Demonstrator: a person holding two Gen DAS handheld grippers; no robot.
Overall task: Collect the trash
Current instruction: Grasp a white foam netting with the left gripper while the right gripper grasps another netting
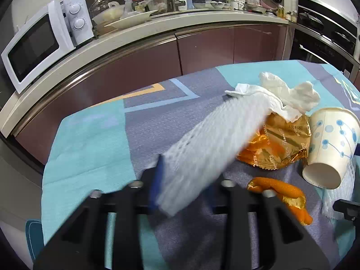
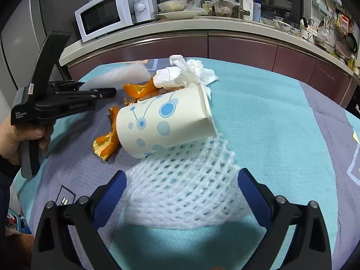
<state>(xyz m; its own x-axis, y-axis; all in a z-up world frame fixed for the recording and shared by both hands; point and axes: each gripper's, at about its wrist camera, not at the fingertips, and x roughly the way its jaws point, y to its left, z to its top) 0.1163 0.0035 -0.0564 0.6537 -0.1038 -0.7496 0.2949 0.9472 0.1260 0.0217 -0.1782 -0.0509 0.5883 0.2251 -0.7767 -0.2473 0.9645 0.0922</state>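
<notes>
A counter (image 2: 281, 117) draped in a teal and grey cloth (image 1: 90, 139) is seen before kitchen cabinets (image 1: 202, 49) and a microwave (image 2: 108, 15). The left tool (image 1: 180, 193) is clamped on a foam net (image 1: 213, 139). The right tool (image 2: 182, 193) is spread wide around a second net (image 2: 186, 180), untouched, beside a tipped cup (image 2: 164, 121), tissues (image 2: 184, 72) and wrappers (image 1: 281, 144).

Bright, even indoor light; strong fisheye bending and dark corners. The foam net (image 1: 202, 148) in the left wrist view is motion-blurred.

A white foam net sleeve (image 2: 186, 193) with an open soft mesh is seen at lower centre. A matt white paper cup (image 2: 166, 121) with blue dots, crinkled glossy gold foil wrapper (image 1: 283, 144), crumpled white tissue (image 2: 186, 72) and a woven matt teal-grey tablecloth (image 2: 270, 121) are shown.
</notes>
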